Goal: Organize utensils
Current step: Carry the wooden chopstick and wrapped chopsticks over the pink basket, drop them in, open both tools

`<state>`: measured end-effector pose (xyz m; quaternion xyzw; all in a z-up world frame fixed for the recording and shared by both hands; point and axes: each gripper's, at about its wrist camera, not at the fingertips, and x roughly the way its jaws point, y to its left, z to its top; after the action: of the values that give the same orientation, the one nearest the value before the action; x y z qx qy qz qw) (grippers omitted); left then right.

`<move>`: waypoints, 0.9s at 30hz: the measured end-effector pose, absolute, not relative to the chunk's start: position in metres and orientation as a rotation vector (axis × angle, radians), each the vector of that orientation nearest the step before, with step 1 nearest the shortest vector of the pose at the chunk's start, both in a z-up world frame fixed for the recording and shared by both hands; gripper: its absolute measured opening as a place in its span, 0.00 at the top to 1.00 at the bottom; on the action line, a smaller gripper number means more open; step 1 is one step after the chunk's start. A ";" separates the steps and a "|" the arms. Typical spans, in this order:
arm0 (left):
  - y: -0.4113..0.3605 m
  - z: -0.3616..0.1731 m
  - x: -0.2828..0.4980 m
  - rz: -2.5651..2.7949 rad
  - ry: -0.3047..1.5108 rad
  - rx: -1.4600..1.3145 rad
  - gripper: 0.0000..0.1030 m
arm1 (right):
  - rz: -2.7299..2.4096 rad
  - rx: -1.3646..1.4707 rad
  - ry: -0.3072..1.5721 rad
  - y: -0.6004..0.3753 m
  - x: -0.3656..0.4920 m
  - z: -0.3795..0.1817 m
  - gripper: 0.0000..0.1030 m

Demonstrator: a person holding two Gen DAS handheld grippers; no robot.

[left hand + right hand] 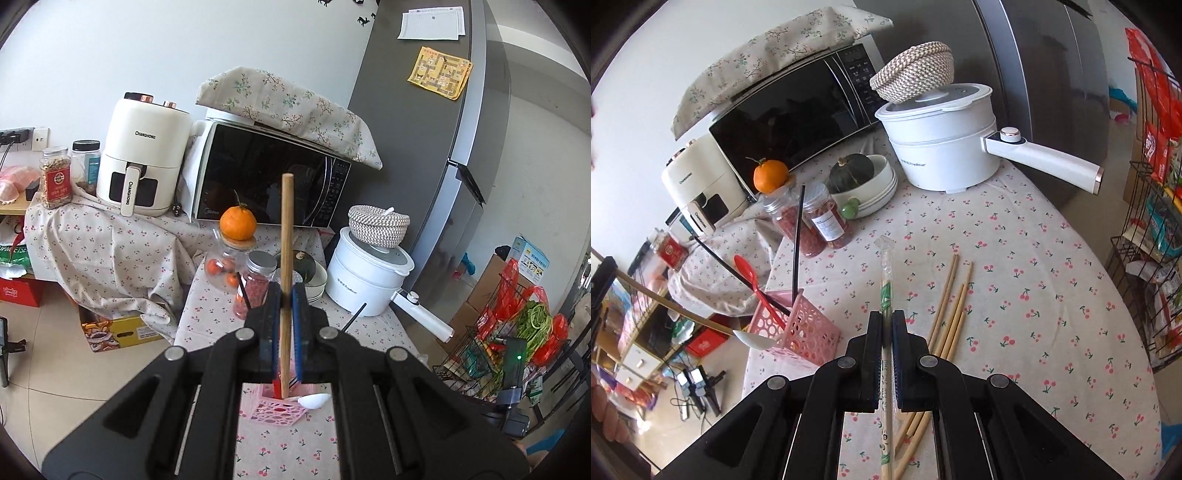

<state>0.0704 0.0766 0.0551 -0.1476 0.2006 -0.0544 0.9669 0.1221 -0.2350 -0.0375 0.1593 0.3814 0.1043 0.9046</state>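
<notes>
Your left gripper [287, 295] was clamped on a wooden-handled spoon [286, 236], its handle standing nearly upright between the blue pads. The spoon's white bowl [750, 339] hung just beside the rim of the pink perforated basket [801, 332], on its outer side; whether it touched the basket could not be told. That basket sat at the left edge of the bench [1034, 280], on the cherry-print cloth, and already held a red spoon [753, 280] and two black chopsticks [797, 240] leaning out at different angles.

Your right gripper [886, 317] was closed on a pair of wrapped chopsticks [885, 280] in a clear sleeve with green print, the sleeve running forward past the fingertips toward the jars [827, 221]. Several bare wooden chopsticks [951, 306] lay loose on the cloth just to the right of that gripper, partly under it. Further back stood a white electric pot [938, 147] with a woven basket [912, 74] on its lid, beside a microwave [790, 110].
</notes>
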 end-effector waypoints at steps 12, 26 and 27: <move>0.058 0.002 0.130 -0.130 0.576 -0.207 0.93 | 0.229 0.338 0.657 -0.227 0.115 -0.025 0.95; 0.075 -0.001 0.115 -0.114 0.735 -0.238 0.57 | 0.292 0.311 0.391 -0.171 0.136 0.030 0.95; 0.077 -0.002 0.113 -0.096 0.749 -0.220 0.57 | 0.304 0.317 0.377 -0.167 0.141 0.034 0.95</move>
<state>0.1126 0.0773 -0.0016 -0.1073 0.3647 -0.0469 0.9237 0.1411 -0.1665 0.0338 0.1561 0.1859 0.1500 0.9584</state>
